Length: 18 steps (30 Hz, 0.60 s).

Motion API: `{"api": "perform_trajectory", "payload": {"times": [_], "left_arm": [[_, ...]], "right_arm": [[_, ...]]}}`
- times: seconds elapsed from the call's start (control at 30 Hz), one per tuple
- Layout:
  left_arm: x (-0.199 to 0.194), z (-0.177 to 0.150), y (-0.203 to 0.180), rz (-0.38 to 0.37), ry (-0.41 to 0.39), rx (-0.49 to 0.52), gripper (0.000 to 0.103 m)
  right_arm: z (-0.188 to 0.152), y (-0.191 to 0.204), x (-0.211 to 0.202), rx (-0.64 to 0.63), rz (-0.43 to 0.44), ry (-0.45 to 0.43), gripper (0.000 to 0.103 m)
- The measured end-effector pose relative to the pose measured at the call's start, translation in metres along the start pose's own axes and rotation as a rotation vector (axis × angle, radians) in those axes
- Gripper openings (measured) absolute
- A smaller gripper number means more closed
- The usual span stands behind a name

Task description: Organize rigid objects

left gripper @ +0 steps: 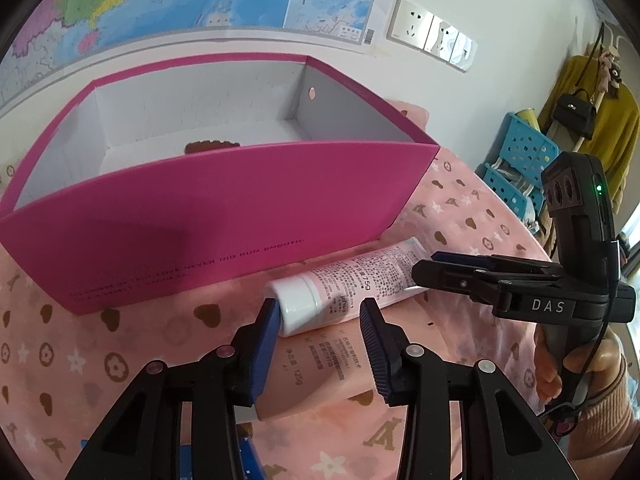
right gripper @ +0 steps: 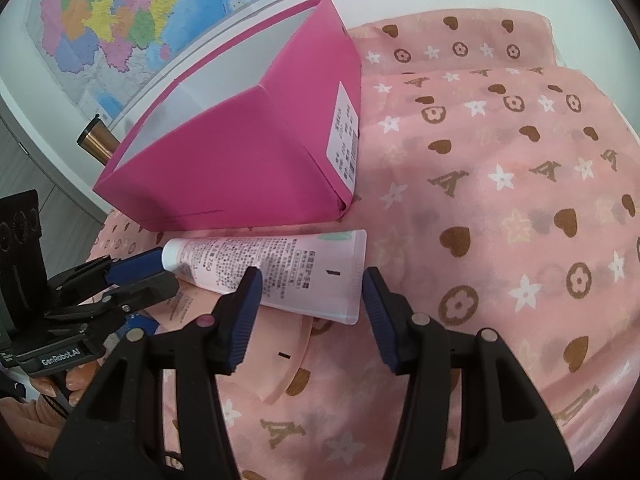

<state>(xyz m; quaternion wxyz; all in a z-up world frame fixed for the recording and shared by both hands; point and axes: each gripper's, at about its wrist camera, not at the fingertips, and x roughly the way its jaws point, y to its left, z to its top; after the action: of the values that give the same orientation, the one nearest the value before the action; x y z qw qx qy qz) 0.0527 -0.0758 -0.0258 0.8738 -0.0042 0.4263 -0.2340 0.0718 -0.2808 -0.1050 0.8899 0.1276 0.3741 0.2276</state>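
Box label (right gripper: 346,136) shows only from right wrist; both fingers' (right gripper: 246,304) hold on tube (right gripper: 280,264) unclear

The box (left gripper: 224,208) is magenta outside and pale grey-white inside, with a line of dark lettering low on its long wall and a white label with black print on its end wall. The tube (right gripper: 280,268) is pale pink with dark small print, a white cap and a mint-green patch near its flat end. The cloth (right gripper: 500,184) is salmon pink, patterned with brown hearts, brown letters, white stars and ringed flowers. The left tongs (left gripper: 320,320) and the right tongs (right gripper: 308,292) are black with dark blue ribbed pads. The wall map (left gripper: 160,0) is blue sea with yellow, green, pink and purple regions.
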Motion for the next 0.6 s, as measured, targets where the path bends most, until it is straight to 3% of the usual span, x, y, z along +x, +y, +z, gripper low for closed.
{"api": "perform_trajectory", "payload": {"times": [0.6], "left_arm": [[-0.024,0.001,-0.005,-0.003,-0.062,0.024,0.043]], "right_arm": [[-0.002,0.016,-0.016,-0.046,-0.023,-0.046,0.055]]}}
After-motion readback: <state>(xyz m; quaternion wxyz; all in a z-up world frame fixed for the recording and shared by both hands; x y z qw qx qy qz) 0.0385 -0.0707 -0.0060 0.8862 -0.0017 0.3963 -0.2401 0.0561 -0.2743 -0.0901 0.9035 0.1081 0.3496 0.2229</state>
